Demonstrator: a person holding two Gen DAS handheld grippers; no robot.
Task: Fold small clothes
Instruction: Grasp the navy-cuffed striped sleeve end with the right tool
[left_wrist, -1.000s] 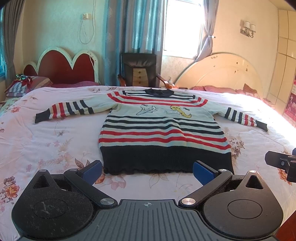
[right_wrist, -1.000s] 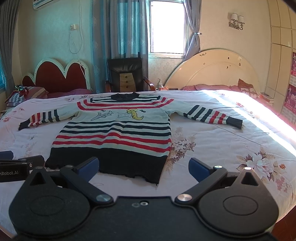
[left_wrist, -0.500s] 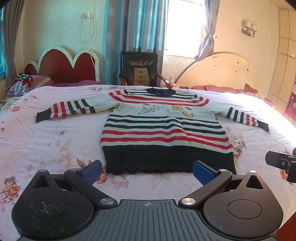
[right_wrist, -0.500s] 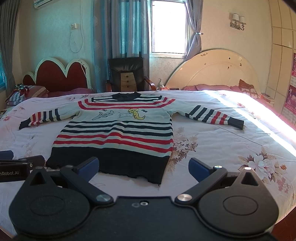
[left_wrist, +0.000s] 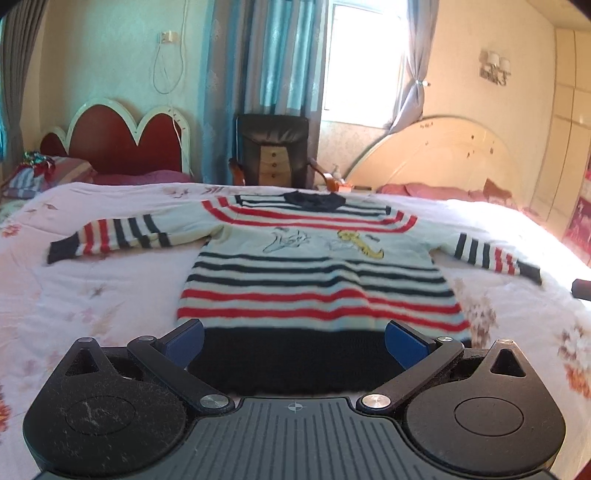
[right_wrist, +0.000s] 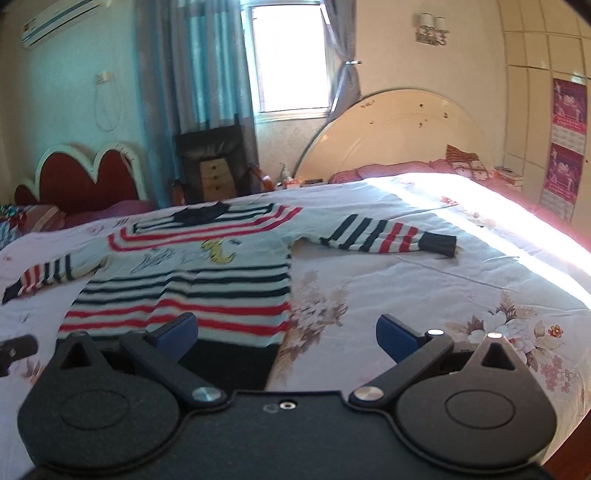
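Both grippers have advanced over the near edge of the bed (left_wrist: 110, 295); left gripper (left_wrist: 293, 341) and right gripper (right_wrist: 286, 332), fingers spread wide, hover at the dark hem of the striped sweater (left_wrist: 317, 266) lying flat mid-bed, sleeves outstretched; chair (left_wrist: 273, 147) stands beyond the far edge.

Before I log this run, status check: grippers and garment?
Left gripper open, right gripper open, both empty. Striped knit sweater flat on floral bedsheet, sleeves spread, unfolded. Nothing in the way.
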